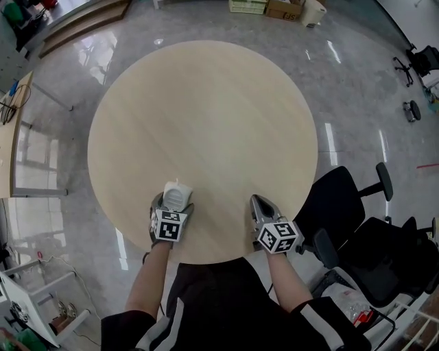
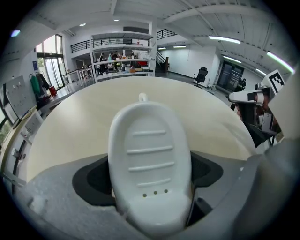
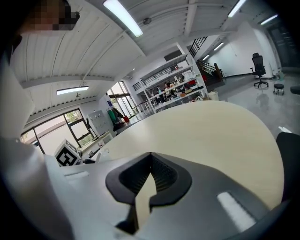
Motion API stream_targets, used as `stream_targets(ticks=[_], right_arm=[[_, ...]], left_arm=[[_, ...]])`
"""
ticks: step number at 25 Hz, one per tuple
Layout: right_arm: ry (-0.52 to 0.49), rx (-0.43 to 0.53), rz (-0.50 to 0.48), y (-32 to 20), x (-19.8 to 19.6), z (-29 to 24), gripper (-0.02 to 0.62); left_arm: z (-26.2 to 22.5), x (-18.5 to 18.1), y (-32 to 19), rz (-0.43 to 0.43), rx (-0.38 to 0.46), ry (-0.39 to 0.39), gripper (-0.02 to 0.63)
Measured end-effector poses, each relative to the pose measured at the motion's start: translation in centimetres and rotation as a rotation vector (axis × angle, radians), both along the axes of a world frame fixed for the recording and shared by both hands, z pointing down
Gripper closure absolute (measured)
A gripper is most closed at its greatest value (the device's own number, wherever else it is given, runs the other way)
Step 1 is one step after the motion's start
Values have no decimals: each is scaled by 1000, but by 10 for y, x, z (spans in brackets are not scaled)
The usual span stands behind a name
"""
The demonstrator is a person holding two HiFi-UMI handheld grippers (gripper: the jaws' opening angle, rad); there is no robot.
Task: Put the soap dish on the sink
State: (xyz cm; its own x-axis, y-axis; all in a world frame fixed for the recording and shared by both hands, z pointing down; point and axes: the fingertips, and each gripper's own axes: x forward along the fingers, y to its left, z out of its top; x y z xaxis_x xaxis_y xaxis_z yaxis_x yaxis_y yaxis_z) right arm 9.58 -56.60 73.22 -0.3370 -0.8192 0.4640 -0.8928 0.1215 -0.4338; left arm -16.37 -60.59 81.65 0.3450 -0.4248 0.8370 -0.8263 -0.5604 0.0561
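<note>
A white oval soap dish (image 1: 177, 194) with ribs and small drain holes sticks out forward from my left gripper (image 1: 171, 209), which is shut on it above the near edge of the round wooden table (image 1: 206, 116). In the left gripper view the soap dish (image 2: 150, 154) fills the middle, clamped at its near end by the left gripper (image 2: 151, 194). My right gripper (image 1: 261, 206) hovers over the table's near right edge. Its tips meet in the right gripper view, so the right gripper (image 3: 149, 180) is shut on nothing. No sink is in view.
Black office chairs (image 1: 346, 202) stand close to the table's right side, behind my right hand. Cardboard boxes (image 1: 285, 8) sit on the floor far beyond the table. A white wire cart (image 1: 31, 301) is at the lower left. Shiny grey floor surrounds the table.
</note>
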Motion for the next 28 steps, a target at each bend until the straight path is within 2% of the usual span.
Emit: stream_targets(ticks=[5,10,11,13,17,22,24,26,28], right_arm=[[-3,7,18,0,6,-2,589],[-5,17,6,0,7,-6,589],[-6,19,0,1,8,-7,589],[-4,25,-10,1,9,-9,589],[5,52,-24,-1,14,-18,589],[13,98,-37,0,26,-36,589],[17,126,-43,2,32,-47,589],[20,161,-52,3,38,-60,589],[25,200,-63,5,42,-73,589]], left_arm=[[-1,5,-3,-26,-24,45,140],[1,4,-1,-26,-31,22,129],[1,4,0,-24,-25,11,103],[0,4,0,-28,-5,5,98],[-18,0,-4,-77,47,44,97],[-72,1,-16,-169,195,181,103],[-97,4,-17,-188,276,249,112],[-124,9,-15,-199,371,312,150],[-146,12,-10,-211,448,334,152]])
